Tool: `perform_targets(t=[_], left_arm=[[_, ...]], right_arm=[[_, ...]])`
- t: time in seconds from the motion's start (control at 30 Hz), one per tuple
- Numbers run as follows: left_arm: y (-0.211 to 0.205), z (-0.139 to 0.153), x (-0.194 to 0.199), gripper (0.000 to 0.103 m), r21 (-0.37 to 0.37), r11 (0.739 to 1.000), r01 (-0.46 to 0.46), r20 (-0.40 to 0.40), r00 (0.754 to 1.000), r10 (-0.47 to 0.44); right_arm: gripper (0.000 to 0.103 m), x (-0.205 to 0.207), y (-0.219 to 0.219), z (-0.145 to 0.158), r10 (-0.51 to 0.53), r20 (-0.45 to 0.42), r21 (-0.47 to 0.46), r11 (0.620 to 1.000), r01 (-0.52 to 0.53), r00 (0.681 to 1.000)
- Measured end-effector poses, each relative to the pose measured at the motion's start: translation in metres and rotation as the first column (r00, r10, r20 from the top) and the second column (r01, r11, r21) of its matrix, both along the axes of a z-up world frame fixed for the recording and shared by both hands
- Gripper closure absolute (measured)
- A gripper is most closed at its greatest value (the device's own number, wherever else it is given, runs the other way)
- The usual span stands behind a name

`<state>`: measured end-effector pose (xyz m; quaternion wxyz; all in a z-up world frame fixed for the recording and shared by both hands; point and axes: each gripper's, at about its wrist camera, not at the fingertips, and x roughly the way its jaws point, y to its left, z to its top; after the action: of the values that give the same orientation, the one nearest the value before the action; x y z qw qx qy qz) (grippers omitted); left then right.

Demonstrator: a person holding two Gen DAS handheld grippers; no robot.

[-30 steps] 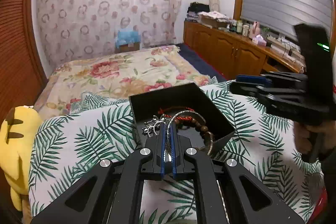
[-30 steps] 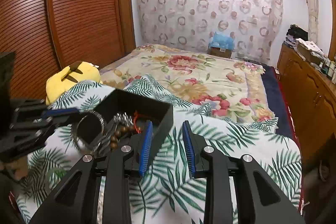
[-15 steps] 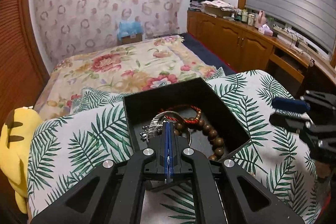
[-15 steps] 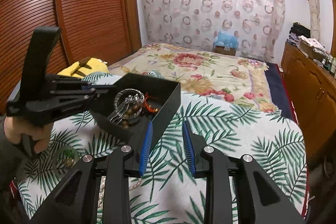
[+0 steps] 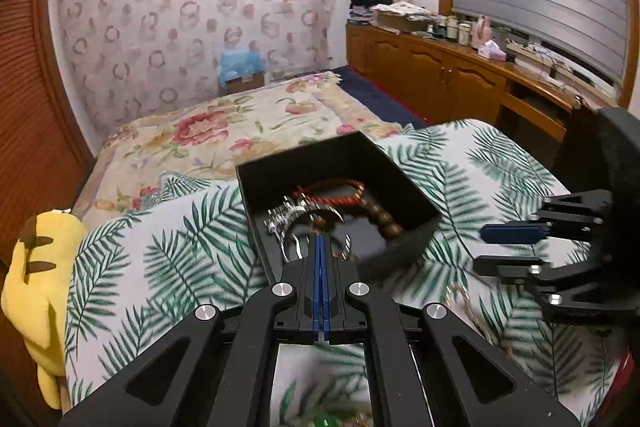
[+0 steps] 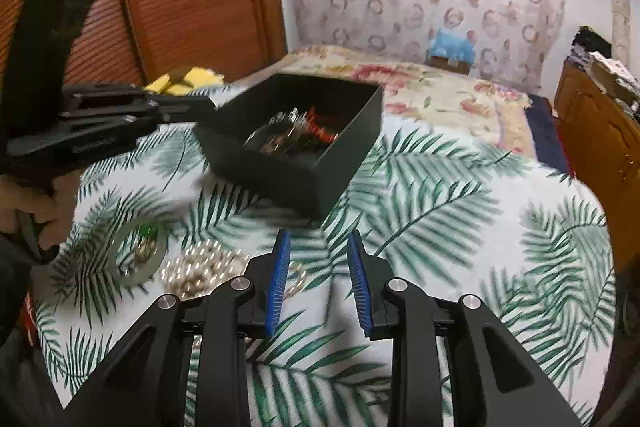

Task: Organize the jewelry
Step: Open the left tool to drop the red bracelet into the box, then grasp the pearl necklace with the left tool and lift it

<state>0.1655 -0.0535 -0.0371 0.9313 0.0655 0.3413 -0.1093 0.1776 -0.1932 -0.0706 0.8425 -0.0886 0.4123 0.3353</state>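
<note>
The left gripper has its two blue pads pressed flat together with nothing between them. It tips down toward the near edge of the black box. A hand holds its handle from below, and its body reaches across to the box's corner.

The right gripper points down at the leafy cloth, just in front of the box. Its blue pads are spread apart and hold nothing.

Inside the box lie a silver bangle, a red cord bracelet and a string of brown wooden beads, all heaped together.

More jewelry is still out on the cloth. A pile of pearls sits just left of the right gripper's pads, and a pale green bangle lies beside the pearls.

A yellow plush toy lies at the edge of the cloth.
</note>
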Motion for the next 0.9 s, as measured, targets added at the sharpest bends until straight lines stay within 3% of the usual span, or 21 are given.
perform_targets(t=[0.3, 0.43, 0.53, 0.6, 0.73, 0.9], left_arm=[[0.003, -0.017, -0.043, 0.103, -0.055, 0.998, 0.034, -0.044, 0.998, -0.037], [-0.002, -0.025, -0.060, 0.102, -0.073, 0.996, 0.049, -0.067, 0.996, -0.054], [-0.003, -0.030, -0.069, 0.098, -0.095, 0.994, 0.059, -0.085, 0.994, -0.067], [-0.005, -0.031, -0.074, 0.087, -0.104, 0.993, 0.063, -0.087, 0.994, -0.072], [-0.008, -0.035, -0.079, 0.085, -0.131, 0.989, 0.064, -0.105, 0.991, -0.078], [-0.023, -0.040, -0.081, 0.082, -0.109, 0.990, 0.084, -0.123, 0.988, -0.097]], right_arm=[[0.080, -0.007, 0.014, -0.021, 0.040, -0.068, -0.073, 0.996, -0.045, 0.997], [0.095, -0.009, 0.013, -0.021, 0.026, -0.037, -0.112, 0.993, -0.030, 0.999], [0.096, -0.008, 0.010, -0.021, 0.011, -0.050, -0.096, 0.995, -0.016, 0.999], [0.096, -0.009, 0.011, -0.021, 0.010, -0.039, -0.108, 0.994, -0.015, 0.999], [0.096, -0.009, 0.011, -0.021, 0.010, -0.032, -0.115, 0.993, -0.014, 0.999], [0.096, -0.011, 0.013, -0.021, 0.010, -0.027, -0.118, 0.993, -0.013, 1.000]])
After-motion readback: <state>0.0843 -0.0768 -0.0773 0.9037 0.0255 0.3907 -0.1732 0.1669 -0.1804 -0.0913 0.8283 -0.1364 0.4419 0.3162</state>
